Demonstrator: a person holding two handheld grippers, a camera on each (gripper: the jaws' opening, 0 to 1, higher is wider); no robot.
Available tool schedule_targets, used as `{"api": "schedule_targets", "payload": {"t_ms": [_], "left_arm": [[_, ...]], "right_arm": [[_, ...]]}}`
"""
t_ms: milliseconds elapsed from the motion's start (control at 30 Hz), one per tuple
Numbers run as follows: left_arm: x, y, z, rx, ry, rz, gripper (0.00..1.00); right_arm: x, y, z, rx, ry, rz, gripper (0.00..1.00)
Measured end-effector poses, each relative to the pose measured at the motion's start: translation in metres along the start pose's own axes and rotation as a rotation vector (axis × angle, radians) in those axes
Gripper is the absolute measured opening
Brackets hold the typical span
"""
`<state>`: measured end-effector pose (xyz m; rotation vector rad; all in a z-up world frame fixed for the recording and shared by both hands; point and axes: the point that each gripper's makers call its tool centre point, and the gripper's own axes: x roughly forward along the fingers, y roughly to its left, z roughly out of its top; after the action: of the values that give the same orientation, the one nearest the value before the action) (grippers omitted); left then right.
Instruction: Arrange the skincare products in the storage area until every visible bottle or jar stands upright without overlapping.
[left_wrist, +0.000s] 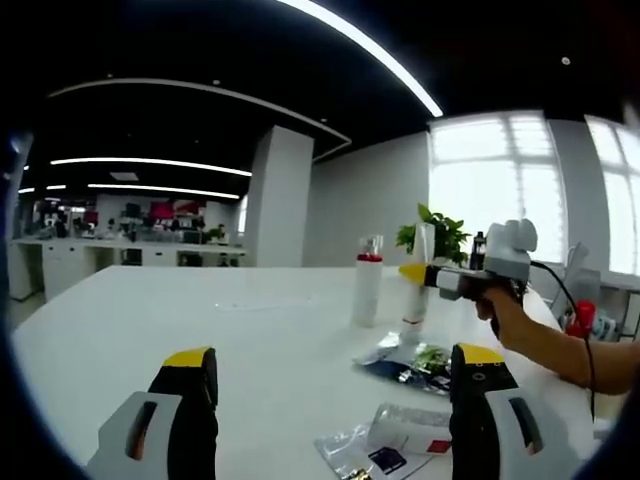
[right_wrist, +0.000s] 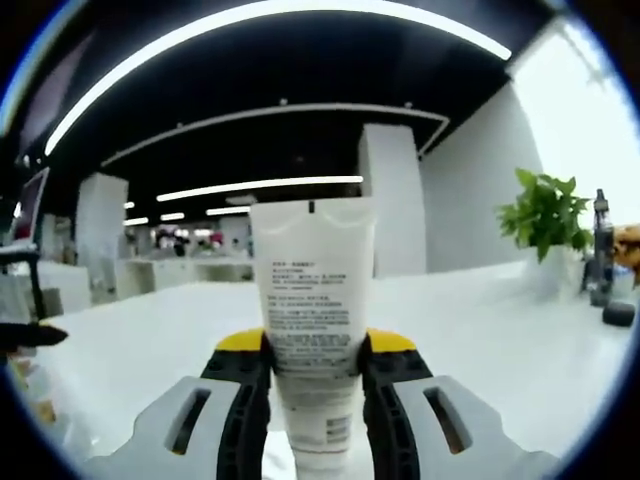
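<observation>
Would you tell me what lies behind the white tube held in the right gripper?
Behind the white tube, clamped by the right gripper, runs the white table, with a potted plant off to its side. Whatever stands directly behind it is covered.

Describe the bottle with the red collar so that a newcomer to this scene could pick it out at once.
Start at the big white table and look towards the bright window side, where a potted plant stands. In front of it stands the bottle with the red collar, upright. Its neighbour, a white tube, is plain and held by the right claw; only the bottle has a red band.

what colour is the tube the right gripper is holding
White, with small dark print on it. The tube shows best in the right gripper view, clamped by the right gripper.
</observation>
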<state>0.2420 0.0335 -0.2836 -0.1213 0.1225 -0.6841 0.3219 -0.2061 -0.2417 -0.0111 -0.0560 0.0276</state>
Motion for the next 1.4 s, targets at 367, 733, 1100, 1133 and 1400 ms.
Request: {"api": "schedule_targets", "payload": {"t_ms": [367,733,1100,1133,1400], "left_arm": [[0.0,0.001,-0.001,0.008,0.006,0.008,1.0],[-0.003,-0.005,-0.004,0.017,0.01,0.013,0.99],[-0.005,-0.008,-0.009,0.023,0.021,0.017,0.99],[-0.005,-0.008,-0.009,0.023,0.022,0.017,0.99],[-0.007,-0.01,-0.011,0.016,0.025,0.014,0.99]], "right_arm": [[0.003,0.001,0.002,-0.016,-0.041,0.009,0.35],[0.006,0.001,-0.008,-0.05,-0.013,0.036,0.35],[0.009,0.001,-0.012,-0.063,0.0,0.092,0.36],[0.008,0.001,-0.015,-0.071,0.01,0.092,0.37],[0.011,-0.005,-0.022,-0.013,0.041,0.085,0.41]]}}
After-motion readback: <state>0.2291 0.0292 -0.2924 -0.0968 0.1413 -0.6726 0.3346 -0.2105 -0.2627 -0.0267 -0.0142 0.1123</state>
